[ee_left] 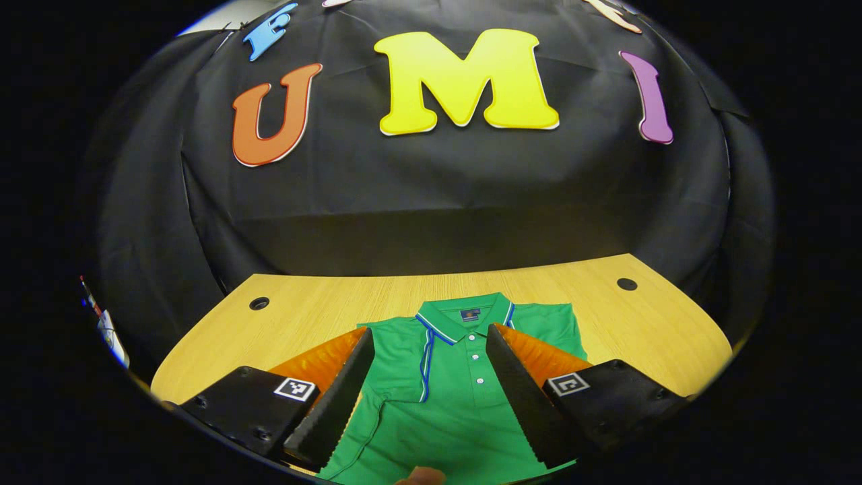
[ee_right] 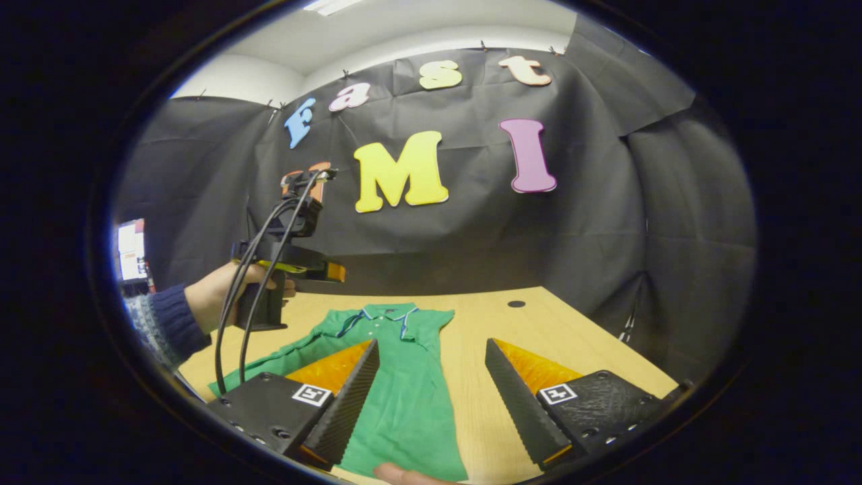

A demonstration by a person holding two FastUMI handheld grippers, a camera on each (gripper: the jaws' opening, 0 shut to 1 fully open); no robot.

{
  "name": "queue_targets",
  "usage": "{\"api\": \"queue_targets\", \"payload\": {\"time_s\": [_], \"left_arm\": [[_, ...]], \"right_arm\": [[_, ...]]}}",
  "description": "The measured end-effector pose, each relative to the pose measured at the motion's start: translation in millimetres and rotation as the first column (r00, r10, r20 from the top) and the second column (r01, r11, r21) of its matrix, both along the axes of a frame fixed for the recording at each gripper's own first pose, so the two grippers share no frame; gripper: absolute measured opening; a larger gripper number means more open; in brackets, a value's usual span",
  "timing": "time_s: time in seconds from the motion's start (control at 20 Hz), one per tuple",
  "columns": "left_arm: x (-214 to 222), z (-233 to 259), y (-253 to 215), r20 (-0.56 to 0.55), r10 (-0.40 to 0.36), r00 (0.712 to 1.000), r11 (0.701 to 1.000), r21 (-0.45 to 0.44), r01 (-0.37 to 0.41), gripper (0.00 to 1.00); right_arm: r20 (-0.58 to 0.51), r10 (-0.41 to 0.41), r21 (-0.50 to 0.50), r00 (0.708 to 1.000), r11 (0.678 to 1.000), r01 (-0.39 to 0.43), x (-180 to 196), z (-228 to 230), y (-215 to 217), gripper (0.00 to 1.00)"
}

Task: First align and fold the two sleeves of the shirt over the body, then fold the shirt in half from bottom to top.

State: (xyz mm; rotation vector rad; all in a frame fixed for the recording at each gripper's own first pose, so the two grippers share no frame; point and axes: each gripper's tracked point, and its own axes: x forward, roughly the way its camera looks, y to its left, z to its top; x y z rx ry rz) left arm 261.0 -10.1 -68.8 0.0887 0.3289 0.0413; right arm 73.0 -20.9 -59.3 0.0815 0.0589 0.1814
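Shirt (ee_left: 444, 384), green with a striped collar, lies flat on the tabletop (ee_left: 316, 310), collar toward the booth wall. In the left gripper view the left gripper (ee_left: 431, 384) hangs above the shirt's chest, jaws wide apart, touching nothing. In the right gripper view the right gripper (ee_right: 431, 397) hovers over the shirt's right edge, jaws also apart, one finger over cloth, the other over bare wood. Beyond the shirt's collar a hand (ee_right: 215, 293) in a dark sleeve (ee_right: 168, 323) holds the left gripper above the shirt.

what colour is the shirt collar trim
Green shirt; its collar has blue and white trim, clearest in the left gripper view.
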Motion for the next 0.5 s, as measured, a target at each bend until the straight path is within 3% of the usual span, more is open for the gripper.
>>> {"api": "queue_targets", "payload": {"time_s": [0.25,0.5], "left_arm": [[-68,8,21,0.058,0.018,0.998,1.000,0.008,-0.018,1.00],[-130,20,42,0.128,0.028,0.991,1.000,0.002,-0.028,1.00]], "right_arm": [[0.086,-0.003,-0.032,0.996,0.999,0.006,-29,32,9,0.96],[0.135,-0.019,-0.125,0.991,0.991,0.036,-45,43,21,0.96]]}}
